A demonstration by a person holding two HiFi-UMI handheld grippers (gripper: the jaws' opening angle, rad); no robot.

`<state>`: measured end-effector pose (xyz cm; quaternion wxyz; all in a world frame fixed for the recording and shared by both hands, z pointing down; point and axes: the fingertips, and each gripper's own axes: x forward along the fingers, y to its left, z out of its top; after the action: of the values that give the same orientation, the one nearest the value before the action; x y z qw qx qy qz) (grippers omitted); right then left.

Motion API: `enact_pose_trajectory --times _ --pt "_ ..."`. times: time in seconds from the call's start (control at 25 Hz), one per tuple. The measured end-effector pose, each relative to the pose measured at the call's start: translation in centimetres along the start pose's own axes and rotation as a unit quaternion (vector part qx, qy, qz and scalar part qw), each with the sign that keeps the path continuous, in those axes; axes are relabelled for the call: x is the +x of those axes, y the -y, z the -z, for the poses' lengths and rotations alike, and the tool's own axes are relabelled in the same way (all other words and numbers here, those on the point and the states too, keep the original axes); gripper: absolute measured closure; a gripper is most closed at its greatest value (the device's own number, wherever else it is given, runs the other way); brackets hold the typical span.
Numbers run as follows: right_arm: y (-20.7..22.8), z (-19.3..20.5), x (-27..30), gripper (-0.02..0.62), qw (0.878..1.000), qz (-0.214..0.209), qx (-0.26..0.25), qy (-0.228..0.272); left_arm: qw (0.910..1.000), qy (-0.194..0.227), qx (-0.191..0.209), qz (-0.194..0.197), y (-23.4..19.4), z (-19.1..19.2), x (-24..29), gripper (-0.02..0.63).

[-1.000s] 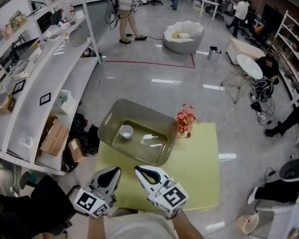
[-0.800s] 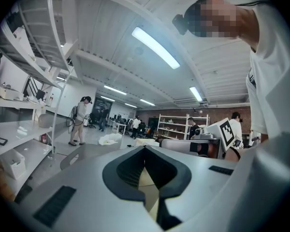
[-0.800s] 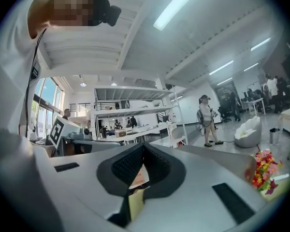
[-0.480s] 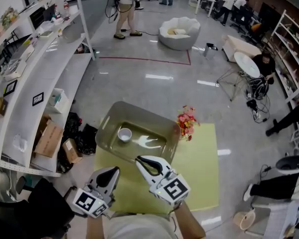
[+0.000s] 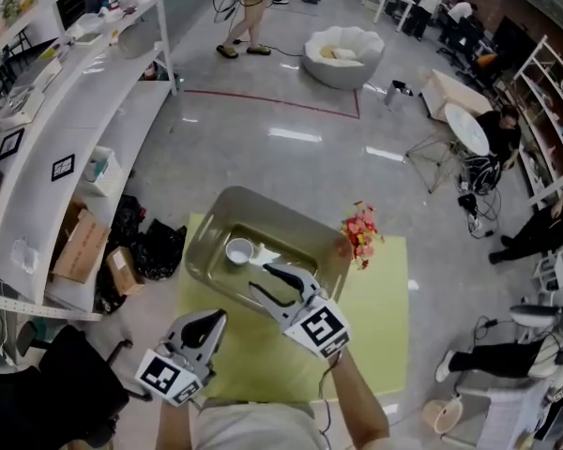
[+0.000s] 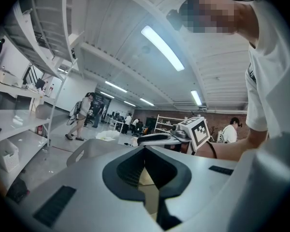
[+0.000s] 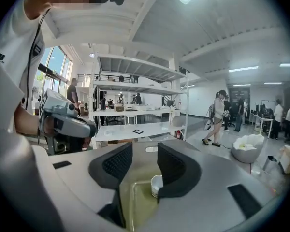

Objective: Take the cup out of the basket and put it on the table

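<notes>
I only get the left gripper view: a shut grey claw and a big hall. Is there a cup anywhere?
Observer: Yes, a small white cup stands upright in the basket on the yellow table.
Operator: Is the other claw holding it?
Observer: No. The right claw has just been opening, nothing between its jaws; the cup stands a little beyond them.
Operator: Anything else on the table?
Observer: A bunch of flowers beside the basket.

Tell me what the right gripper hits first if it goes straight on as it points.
The right gripper likely meets the white cup in the basket, seen just ahead of its jaws, which have just been opening and hold nothing. Depth is unclear; the basket floor might come first.
</notes>
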<state>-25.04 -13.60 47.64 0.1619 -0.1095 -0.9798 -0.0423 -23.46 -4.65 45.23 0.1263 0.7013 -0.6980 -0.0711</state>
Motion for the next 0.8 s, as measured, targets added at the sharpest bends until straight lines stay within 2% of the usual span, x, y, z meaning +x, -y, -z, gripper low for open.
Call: enact_pose_trajectory --times 0.48,0.8 --pt "3.3 5.1 7.5 0.348 0.993 -0.056 -0.03 -0.094 0.9999 0.005 -0.013 -0.008 -2.7 0.6 -0.1 0.597" --pt "4.9 11.2 11.6 0.274 0.978 -0.092 -0.052 -0.179 0.9998 0.0 0.004 -0.022 -4.7 0.7 1.0 0.597"
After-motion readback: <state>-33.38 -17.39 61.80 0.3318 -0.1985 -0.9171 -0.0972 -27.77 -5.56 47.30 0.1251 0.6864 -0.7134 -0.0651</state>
